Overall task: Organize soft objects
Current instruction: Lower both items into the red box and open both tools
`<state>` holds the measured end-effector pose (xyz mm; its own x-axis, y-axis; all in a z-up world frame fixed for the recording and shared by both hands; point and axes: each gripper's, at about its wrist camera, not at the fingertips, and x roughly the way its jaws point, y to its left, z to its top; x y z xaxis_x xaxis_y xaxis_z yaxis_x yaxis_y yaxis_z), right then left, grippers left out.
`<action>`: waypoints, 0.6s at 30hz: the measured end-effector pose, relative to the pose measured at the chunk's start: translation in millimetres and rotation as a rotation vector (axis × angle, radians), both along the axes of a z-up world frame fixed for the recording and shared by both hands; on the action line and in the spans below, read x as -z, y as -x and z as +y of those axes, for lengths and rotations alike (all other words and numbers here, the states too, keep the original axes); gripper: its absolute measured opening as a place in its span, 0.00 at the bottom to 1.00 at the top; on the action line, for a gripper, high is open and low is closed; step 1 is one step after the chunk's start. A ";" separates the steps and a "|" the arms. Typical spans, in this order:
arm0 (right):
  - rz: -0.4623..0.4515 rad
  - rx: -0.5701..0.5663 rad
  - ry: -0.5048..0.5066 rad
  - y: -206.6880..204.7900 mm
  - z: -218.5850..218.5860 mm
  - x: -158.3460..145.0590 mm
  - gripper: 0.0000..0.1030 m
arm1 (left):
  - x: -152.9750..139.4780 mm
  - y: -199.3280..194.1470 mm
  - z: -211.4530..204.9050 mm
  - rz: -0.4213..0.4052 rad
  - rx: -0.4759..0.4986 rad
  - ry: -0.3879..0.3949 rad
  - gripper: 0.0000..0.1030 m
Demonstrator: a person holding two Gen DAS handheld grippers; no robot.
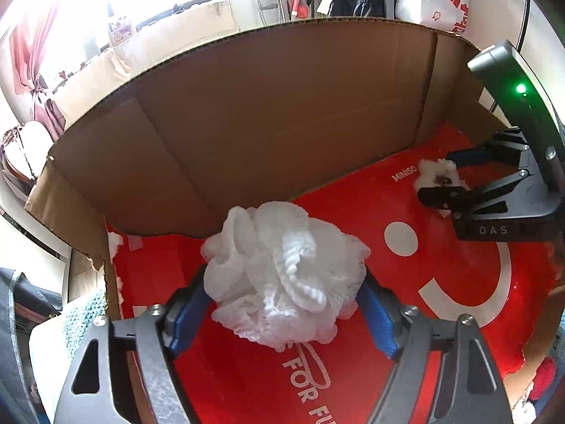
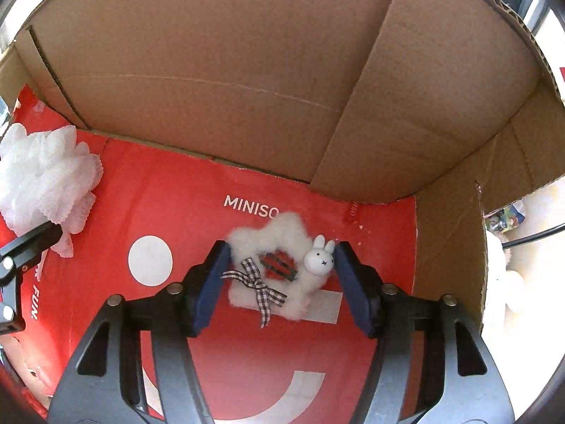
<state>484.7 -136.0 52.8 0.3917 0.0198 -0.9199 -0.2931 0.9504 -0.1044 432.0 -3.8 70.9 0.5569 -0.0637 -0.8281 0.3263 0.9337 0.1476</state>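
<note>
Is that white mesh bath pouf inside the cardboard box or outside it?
Inside. The white mesh bath pouf sits over the box's red floor, with the cardboard box walls rising behind it.

A: Where is the mesh puff relative to the cardboard box?
B: Inside it, on the printed bag lining its floor, toward the left wall.
A: And the fluffy clip?
B: Also inside the box, on the bag, well right of the puff, nearer the right wall.
</note>
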 end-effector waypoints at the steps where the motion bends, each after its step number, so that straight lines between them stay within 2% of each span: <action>1: -0.001 0.001 0.001 0.2 0.4 -0.3 0.59 | -0.4 0.4 -0.9 -0.004 0.000 -0.001 0.82; 6: -0.020 0.006 -0.001 4.8 2.2 -4.9 0.60 | -7.2 7.5 -6.3 -0.031 -0.008 0.001 0.85; 9: -0.045 0.008 -0.022 14.9 1.5 -11.9 0.62 | -14.9 15.2 -3.4 -0.058 -0.015 0.018 0.94; 18: -0.134 0.014 -0.072 57.7 -9.2 -55.0 0.67 | -47.9 53.3 6.3 -0.151 -0.026 0.064 0.99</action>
<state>426.9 -145.2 107.8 0.5113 0.0775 -0.8559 -0.2681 0.9606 -0.0731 378.8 2.4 118.9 0.6765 -0.0981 -0.7299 0.2810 0.9505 0.1327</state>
